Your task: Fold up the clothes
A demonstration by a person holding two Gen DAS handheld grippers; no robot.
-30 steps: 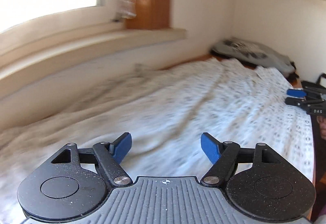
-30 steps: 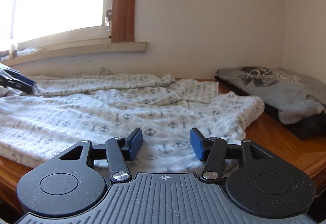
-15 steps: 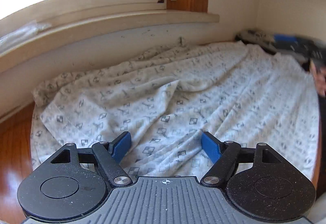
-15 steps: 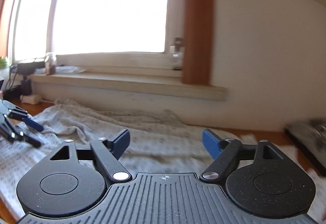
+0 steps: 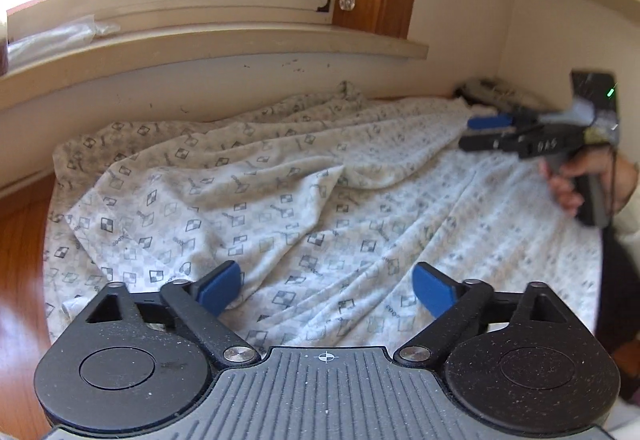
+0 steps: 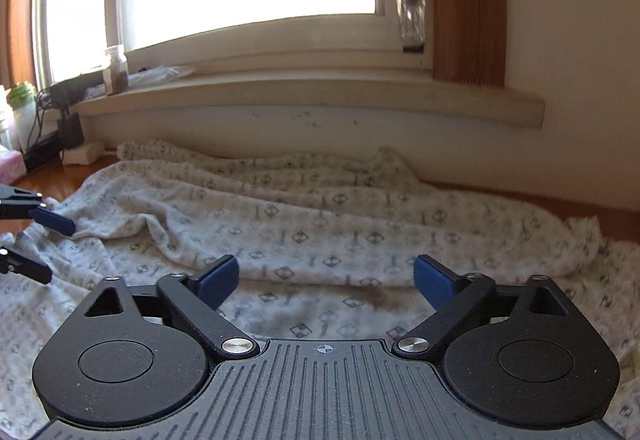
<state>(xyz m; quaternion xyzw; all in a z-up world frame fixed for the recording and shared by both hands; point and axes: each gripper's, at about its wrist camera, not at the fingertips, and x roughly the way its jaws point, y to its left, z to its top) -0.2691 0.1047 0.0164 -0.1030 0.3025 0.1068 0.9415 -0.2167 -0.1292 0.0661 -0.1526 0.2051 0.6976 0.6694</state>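
Observation:
A white garment with a grey square print (image 5: 280,200) lies spread and wrinkled over a wooden table (image 5: 20,260) below a window. My left gripper (image 5: 328,280) hovers above its near left part, jaws opening wide, nothing between them. The right wrist view shows the same garment (image 6: 320,232) under my right gripper (image 6: 326,276), whose jaws are also opening with nothing between the pads. The right gripper (image 5: 472,132) appears at the right over the cloth's far side, held by a hand (image 5: 568,184). The left gripper (image 6: 44,245) pokes in at the left edge.
A window sill (image 5: 200,44) and wall run behind the table. A folded grey and dark pile (image 5: 492,90) sits in the far right corner. A jar (image 6: 115,70) stands on the sill, with cables and a power strip (image 6: 82,154) at far left.
Both grippers' jaws have spread wider. The left view has steadied over the garment's left part. The right view has swung left toward the window, and the folded pile has left it.

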